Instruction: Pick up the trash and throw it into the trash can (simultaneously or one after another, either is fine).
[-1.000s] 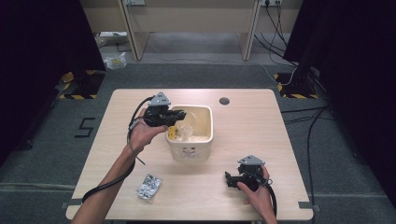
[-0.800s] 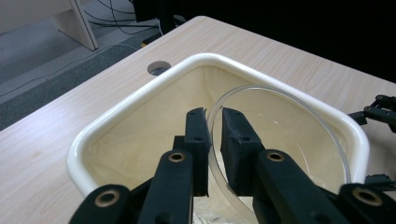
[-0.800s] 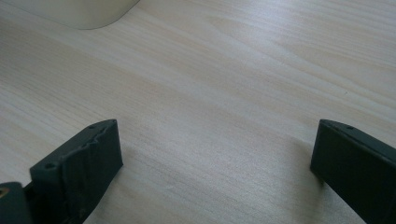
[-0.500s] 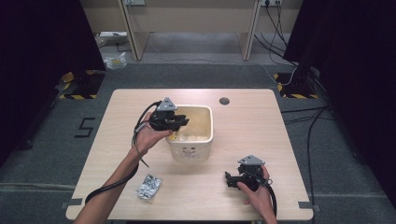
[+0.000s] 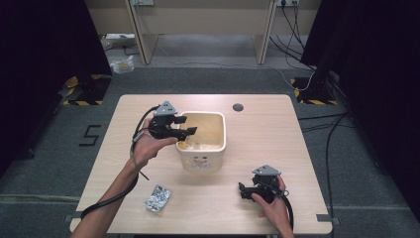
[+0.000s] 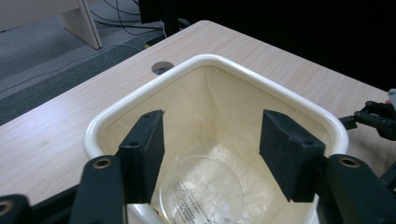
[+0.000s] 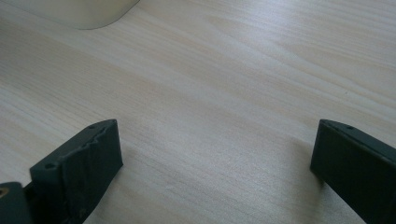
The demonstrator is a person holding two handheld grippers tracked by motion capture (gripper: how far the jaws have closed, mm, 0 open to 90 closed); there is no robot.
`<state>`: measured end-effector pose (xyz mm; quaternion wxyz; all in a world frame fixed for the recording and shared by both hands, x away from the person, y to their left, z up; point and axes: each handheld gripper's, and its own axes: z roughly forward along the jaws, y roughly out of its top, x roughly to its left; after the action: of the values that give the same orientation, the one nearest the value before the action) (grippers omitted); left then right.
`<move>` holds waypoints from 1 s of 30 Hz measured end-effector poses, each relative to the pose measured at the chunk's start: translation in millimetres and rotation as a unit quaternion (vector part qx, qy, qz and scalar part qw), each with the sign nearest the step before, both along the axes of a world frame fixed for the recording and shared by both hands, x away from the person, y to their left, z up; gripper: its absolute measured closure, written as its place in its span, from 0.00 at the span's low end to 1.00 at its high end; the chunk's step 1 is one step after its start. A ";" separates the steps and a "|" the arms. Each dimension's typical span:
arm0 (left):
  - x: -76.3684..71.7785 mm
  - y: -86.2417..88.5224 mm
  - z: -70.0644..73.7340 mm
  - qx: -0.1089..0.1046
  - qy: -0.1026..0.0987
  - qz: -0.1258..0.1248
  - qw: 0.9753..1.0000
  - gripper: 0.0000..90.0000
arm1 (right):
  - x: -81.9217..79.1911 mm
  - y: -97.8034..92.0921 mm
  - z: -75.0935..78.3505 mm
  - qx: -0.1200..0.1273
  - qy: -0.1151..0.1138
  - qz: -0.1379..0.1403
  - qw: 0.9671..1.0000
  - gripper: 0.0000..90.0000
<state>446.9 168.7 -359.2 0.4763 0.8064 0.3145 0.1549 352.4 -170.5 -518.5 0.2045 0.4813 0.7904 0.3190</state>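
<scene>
Over the near-left rim of the cream bin [image 5: 203, 158], the left gripper [image 5: 185, 130] hangs with its jaws spread wide and nothing between them, the person's left hand [image 5: 146, 148] wrapped round its body and the cable looping down along the forearm. Looking along that gripper in its own view, the two black pads frame the bin's open mouth [image 6: 205, 60], and down inside, on the thin plastic liner, lies a clear plastic cup [image 6: 201, 196] on its side with faint print on its wall, sitting low between the jaws but well below them, untouched. The bin stands near the middle of the wooden table [image 5: 277, 129], a little toward the far side, with a small smiling face on its near wall. Across on the right, the right gripper [image 5: 242, 191] rests low at the near-right part of the table, held by the right hand [image 5: 272, 203], its grey three-cornered plate on top. Its own view shows both jaws parted wide over bare wood grain [image 7: 210, 93], empty, with the curved foot of the bin [image 7: 79, 11] just peeking in at the top left corner. Near the front-left of the table, well apart from both grippers, a crumpled silvery wrapper [image 5: 157, 199] lies flat. A round cable hole [image 5: 238, 107] sits in the tabletop just beyond the bin's far-right corner.
</scene>
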 end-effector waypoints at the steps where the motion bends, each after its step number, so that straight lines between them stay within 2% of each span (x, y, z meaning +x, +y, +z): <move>1: -1.4 1.9 0.8 -0.001 0.001 0.000 1.000 0.40 | 0.0 0.0 0.0 0.000 0.000 0.000 1.000 0.02; 6: -11.5 15.9 5.7 -0.013 0.002 0.001 1.000 0.35 | 0.0 0.0 0.0 0.000 0.000 0.000 1.000 0.02; 16: -26.4 39.6 9.9 -0.021 0.001 0.015 1.000 0.27 | 0.0 0.0 0.0 0.000 0.000 0.000 1.000 0.02; 30: -49.1 55.8 -7.2 -0.029 0.008 0.014 0.999 0.23 | 0.0 0.1 0.0 0.000 0.000 0.000 1.000 0.02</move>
<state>397.8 224.5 -366.5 0.4946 0.7889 0.3339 0.1465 352.4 -170.5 -518.5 0.2045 0.4815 0.7903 0.3190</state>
